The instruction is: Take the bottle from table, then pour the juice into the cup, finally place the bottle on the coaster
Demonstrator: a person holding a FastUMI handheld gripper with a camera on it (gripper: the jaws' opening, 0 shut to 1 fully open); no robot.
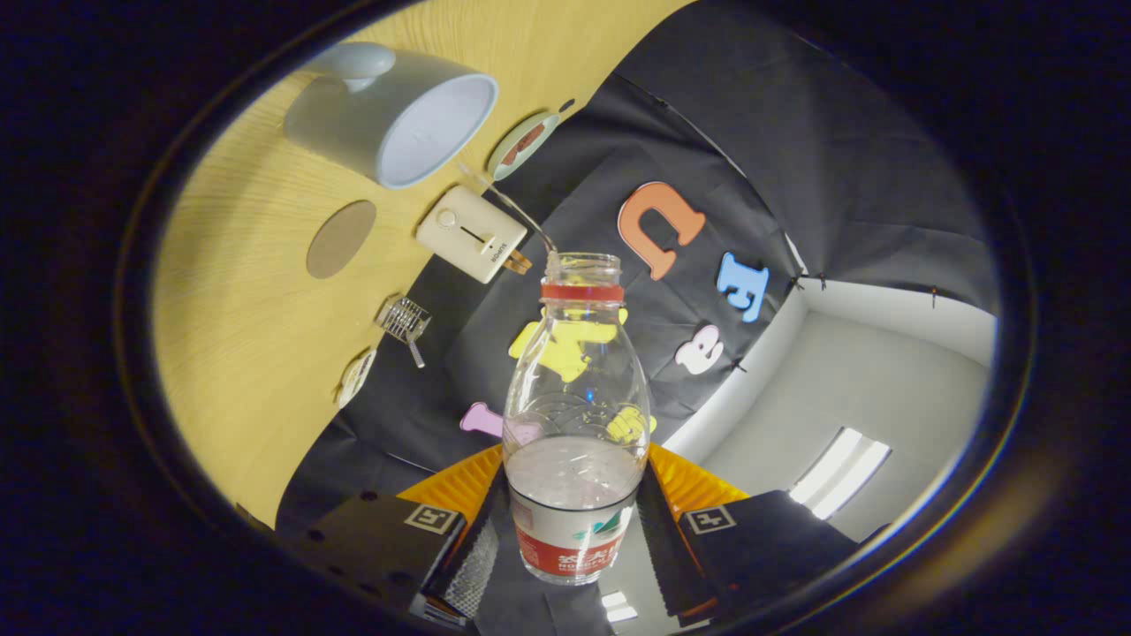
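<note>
- The gripper (574,521) is pinching the open plastic bottle (576,424) at lower centre, fingers pressing both sides
- Its neck is pointing toward the white cup (393,110), upper left
- A thin stream is seemingly arcing cupward

The wooden table (256,353) bears a cup (393,110), coaster (340,238) and timer (471,233).

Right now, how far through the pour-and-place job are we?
Done: the bottle is off the table, clamped between the fingers of the hand-held gripper. In hand: the pour; the bottle is tipped and a thin stream arcs from its mouth towards the cup. Left: finish pouring, then set the bottle on the round brown coaster, which sits bare.
</note>
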